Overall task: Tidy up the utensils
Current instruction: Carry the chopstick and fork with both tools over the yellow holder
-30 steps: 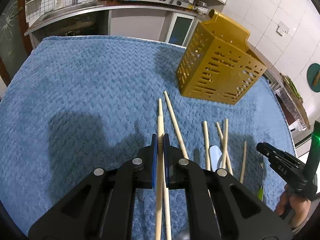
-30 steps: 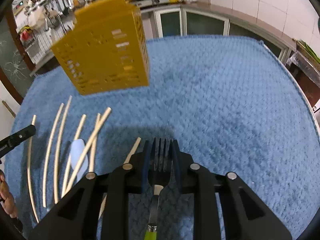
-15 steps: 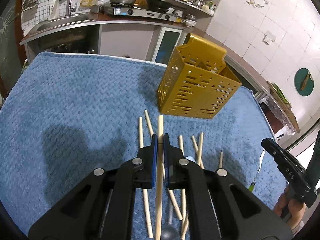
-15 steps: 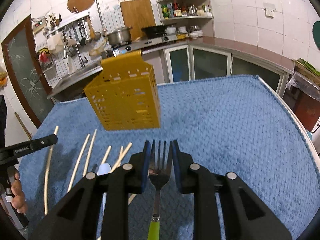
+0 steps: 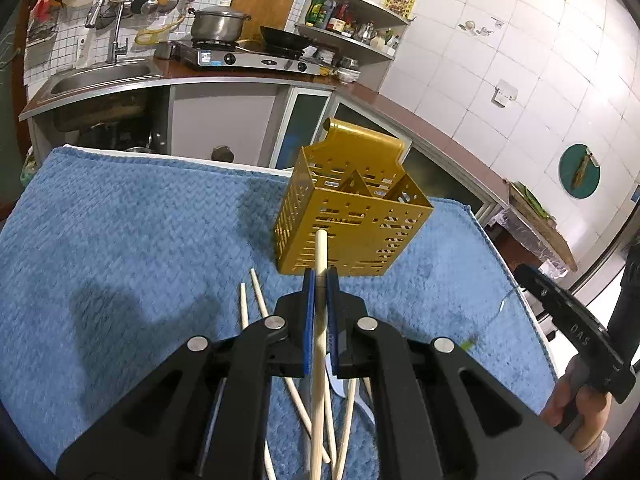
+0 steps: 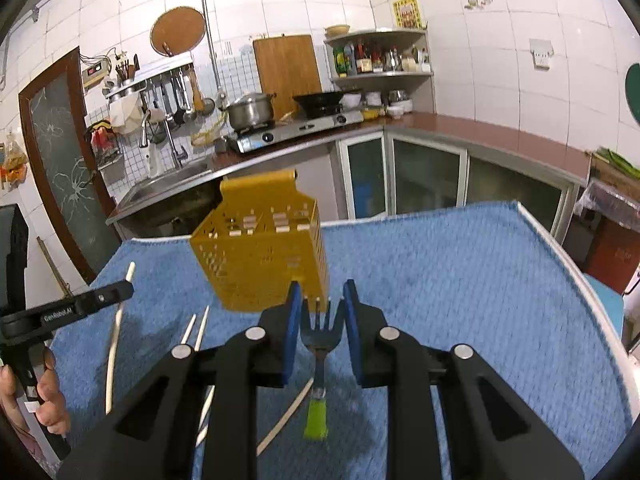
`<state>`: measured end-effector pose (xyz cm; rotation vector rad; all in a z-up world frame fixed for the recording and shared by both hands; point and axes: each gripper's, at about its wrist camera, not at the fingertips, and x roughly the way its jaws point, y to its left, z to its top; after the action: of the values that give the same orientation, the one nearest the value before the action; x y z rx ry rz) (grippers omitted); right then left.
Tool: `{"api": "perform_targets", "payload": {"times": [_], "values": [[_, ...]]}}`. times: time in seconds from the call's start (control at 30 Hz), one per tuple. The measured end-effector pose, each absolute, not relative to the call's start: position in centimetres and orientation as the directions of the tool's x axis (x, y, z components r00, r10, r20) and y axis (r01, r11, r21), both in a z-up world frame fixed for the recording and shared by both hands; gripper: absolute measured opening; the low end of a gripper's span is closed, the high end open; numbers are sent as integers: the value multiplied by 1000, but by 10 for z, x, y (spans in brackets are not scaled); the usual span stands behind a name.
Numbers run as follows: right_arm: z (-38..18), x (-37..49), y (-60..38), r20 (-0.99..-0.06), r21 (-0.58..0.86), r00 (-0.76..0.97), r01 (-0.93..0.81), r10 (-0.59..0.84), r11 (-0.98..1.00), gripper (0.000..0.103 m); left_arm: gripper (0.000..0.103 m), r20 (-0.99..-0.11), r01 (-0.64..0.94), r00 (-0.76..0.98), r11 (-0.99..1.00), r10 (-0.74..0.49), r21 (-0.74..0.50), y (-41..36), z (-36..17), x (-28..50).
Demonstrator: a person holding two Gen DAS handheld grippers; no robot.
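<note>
A yellow slotted utensil basket (image 5: pixel 352 220) stands on the blue towel (image 5: pixel 132 248); it also shows in the right wrist view (image 6: pixel 260 252). My left gripper (image 5: pixel 319 280) is shut on a wooden chopstick (image 5: pixel 320 320), raised above the towel with its tip in front of the basket. My right gripper (image 6: pixel 319 300) is shut on a fork with a green handle (image 6: pixel 318 360), lifted and short of the basket. Several chopsticks (image 5: pixel 256 304) and a white spoon (image 5: pixel 336 380) lie on the towel below.
The towel's right edge (image 6: pixel 560 248) runs close to a counter. A kitchen counter with sink and stove (image 5: pixel 240 56) lies behind. The other hand-held gripper shows at the far right in the left wrist view (image 5: pixel 576 332) and at the far left in the right wrist view (image 6: pixel 68 308).
Both grippers have risen off the towel with their loads, the left with the chopstick, the right with the fork. The views now tilt up toward the kitchen and the basket looks smaller.
</note>
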<state>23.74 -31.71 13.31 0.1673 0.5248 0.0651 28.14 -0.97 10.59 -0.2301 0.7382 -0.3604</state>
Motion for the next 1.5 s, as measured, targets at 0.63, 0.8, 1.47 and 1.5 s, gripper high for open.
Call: {"api": "perform_targets", "payload": {"times": [0.63,0.8,1.47,1.5], "values": [[209,278,-318,-409,130,907,-51,101,990,22,4,-531,290,751,919,-392,-267,-22,169,315],[245,296,-316,-381,121,919,-61,103,991,22,4,-463,290,801,923,-380,-255,-24,217,326],[216,380,-299,-395,131,913,-53,101,990,22,4,-319,240,908,962,-270,-132,-74,219,396],[210,384,-298,-403,128,909,-54,102,990,22,4,-320,231,911,965,-259,-124,-74,212,399]]}}
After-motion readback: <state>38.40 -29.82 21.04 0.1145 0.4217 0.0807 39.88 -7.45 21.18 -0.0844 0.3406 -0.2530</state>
